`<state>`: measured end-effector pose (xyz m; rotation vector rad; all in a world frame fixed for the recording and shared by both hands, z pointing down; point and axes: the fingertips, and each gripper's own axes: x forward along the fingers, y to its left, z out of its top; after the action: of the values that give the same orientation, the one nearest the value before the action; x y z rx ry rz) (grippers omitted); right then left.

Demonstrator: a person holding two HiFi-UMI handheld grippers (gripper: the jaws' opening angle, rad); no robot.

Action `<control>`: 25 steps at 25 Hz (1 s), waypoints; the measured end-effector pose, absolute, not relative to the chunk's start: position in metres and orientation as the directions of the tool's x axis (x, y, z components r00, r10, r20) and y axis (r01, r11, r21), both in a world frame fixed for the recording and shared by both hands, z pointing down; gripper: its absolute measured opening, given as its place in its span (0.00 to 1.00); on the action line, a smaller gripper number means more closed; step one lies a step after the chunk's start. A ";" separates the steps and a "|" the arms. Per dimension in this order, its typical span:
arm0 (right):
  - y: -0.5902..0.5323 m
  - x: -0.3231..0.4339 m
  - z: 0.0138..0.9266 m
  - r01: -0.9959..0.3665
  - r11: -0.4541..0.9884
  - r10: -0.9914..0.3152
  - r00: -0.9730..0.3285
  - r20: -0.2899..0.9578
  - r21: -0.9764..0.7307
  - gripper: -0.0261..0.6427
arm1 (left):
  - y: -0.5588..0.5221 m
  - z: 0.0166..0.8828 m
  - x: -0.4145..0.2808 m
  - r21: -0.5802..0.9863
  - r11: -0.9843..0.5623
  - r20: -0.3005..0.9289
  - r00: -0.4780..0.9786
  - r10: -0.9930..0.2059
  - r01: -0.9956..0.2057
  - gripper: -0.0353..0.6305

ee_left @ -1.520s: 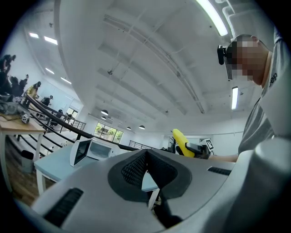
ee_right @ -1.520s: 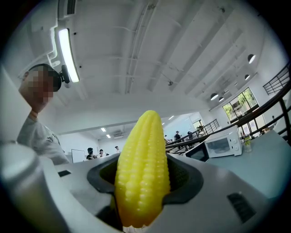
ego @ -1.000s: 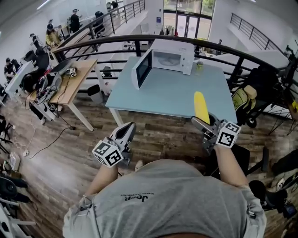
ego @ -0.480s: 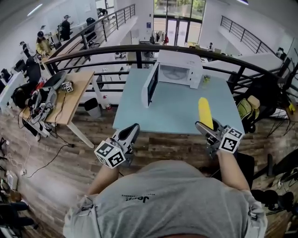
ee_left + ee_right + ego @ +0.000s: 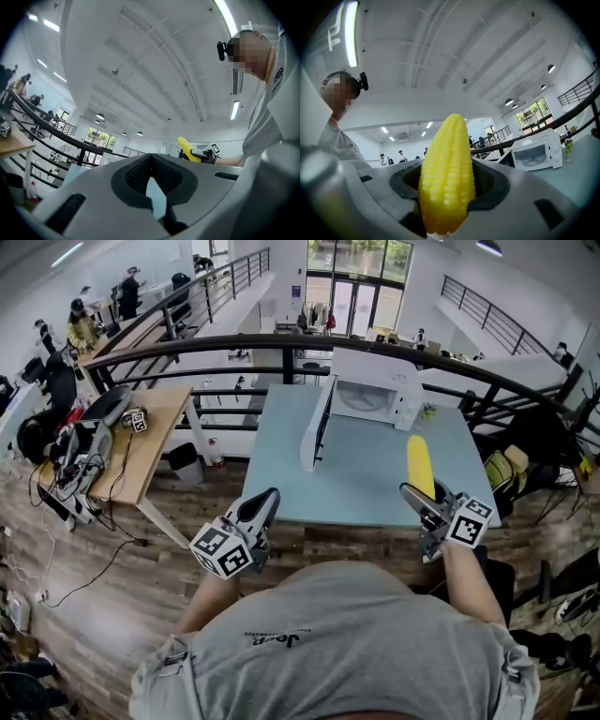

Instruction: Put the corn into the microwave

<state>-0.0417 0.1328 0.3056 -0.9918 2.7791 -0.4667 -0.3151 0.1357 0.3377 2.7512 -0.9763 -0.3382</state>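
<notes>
1. Head view: a person in a grey T-shirt (image 5: 328,643) stands at the near edge of a pale blue rectangular table (image 5: 281,465), a tool in each hand.
2. The right tool (image 5: 415,495) is pinching the yellow corn cob (image 5: 419,465) by its lower end. The cob pokes forward past the jaws, up in the air over the table's near right part.
3. At the far end sits the white box-shaped microwave (image 5: 380,381), its door (image 5: 317,425) swung wide to the left. The corn is well apart from it and not inside.
4. Just beside the microwave's right side stands a small greenish container (image 5: 428,412).
5. The left tool (image 5: 265,495) hovers off the table's near edge, above the brown plank floor (image 5: 141,549), with its jaws pressed together and carrying nothing.
6. Off to the left there's a cluttered light wooden desk (image 5: 150,423), and a curved black railing (image 5: 216,338) runs behind the table.
7. Left gripper view: the two dark pads meet at their tips. Only a thin wedge of blue table shows beneath them, and nothing is gripped. Out to the right, the corn and the right tool show at the end of the person's forearm.
8. Right gripper view: the corn fills the middle, standing between the pads, which press on its lower part from both sides, with its tapered tip pointing away. The microwave shows at right with its door open and the container beside it.
</notes>
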 end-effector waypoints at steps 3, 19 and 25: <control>0.118 -0.044 0.306 -0.598 0.722 -0.649 -0.759 -0.040 -0.348 0.42 | 0.122 0.339 -0.327 0.269 -0.755 -0.145 0.750 -0.646 -0.598 0.06; 0.054 -0.057 0.335 -0.598 0.692 -0.660 -0.751 -0.018 -0.405 0.42 | 0.082 0.353 -0.386 0.300 -0.675 -0.104 0.680 -0.725 -0.674 0.06; 0.031 -0.052 0.346 -0.561 0.713 -0.629 -0.777 -0.030 -0.419 0.42 | 0.076 0.359 -0.382 0.295 -0.642 -0.077 0.652 -0.754 -0.708 0.06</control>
<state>-0.0516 0.0307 0.3458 -0.9628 2.7476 -0.5888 -0.3815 0.0760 0.3586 2.6325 -1.1854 -0.2834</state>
